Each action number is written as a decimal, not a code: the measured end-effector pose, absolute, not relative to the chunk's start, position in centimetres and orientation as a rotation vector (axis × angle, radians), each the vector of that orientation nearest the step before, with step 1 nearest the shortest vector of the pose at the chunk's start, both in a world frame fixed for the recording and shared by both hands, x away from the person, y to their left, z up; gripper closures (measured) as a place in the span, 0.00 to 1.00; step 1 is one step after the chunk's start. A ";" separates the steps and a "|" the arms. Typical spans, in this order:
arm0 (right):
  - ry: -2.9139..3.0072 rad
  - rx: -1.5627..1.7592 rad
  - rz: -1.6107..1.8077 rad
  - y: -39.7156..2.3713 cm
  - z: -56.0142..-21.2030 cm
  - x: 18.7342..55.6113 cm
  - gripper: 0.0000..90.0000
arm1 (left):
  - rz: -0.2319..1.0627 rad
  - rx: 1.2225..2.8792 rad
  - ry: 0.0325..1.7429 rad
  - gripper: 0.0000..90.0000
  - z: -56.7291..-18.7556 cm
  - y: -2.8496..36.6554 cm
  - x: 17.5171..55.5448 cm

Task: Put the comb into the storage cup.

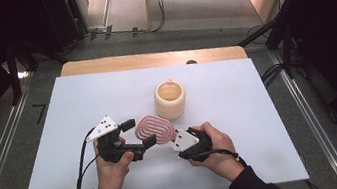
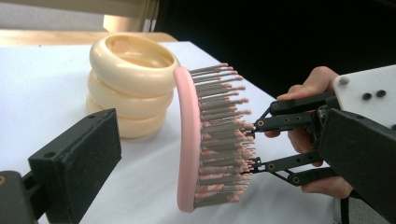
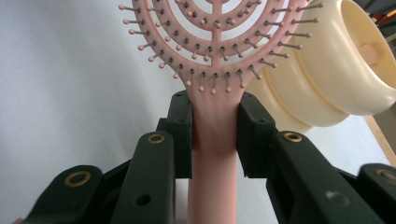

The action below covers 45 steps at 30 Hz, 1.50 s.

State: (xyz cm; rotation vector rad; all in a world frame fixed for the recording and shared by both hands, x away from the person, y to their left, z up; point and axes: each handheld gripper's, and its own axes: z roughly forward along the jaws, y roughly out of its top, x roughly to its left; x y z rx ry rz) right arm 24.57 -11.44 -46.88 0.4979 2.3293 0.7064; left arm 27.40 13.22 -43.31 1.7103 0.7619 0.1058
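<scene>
The pink hairbrush (image 1: pixel 154 128) sits just below the middle of the high view, lifted off the white worktop (image 1: pixel 240 114) and held by its handle; the right claw (image 3: pixel 215 135) has both black pads pressed on the neck of that handle, low in the right gripper view, so the jaws stand partly closed and firmly on the brush; the bristled head fans out toward the top of that frame. The left claw (image 1: pixel 138 133) stands wide open at the brush's left in the high view, one jaw above the head and one below it, neither pressing; in the left gripper view its near jaw rises from the lower left, apart from the pink back of the brush, which stands on edge in the middle of the frame with bristles pointing right toward the other claw. The cream ribbed cup (image 1: pixel 170 99) stands upright just above and right of the brush in the high view, empty as far as its mouth shows.

By my reading the brush is now carried by the right claw alone, so any handover looks done; what seems left is to bring the brush to the cup and stand it inside, handle or head first I cannot tell.
</scene>
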 end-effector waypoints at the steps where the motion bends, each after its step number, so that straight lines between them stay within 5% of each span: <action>1: 2.333 0.502 0.706 -11.5 -46.8 24.6 0.76 | 0.111 1.706 0.762 0.00 -43.3 13.3 27.3; 45: 2.137 0.741 1.086 -14.1 -44.9 25.7 0.76 | 0.352 1.641 0.731 0.00 -44.9 18.5 25.3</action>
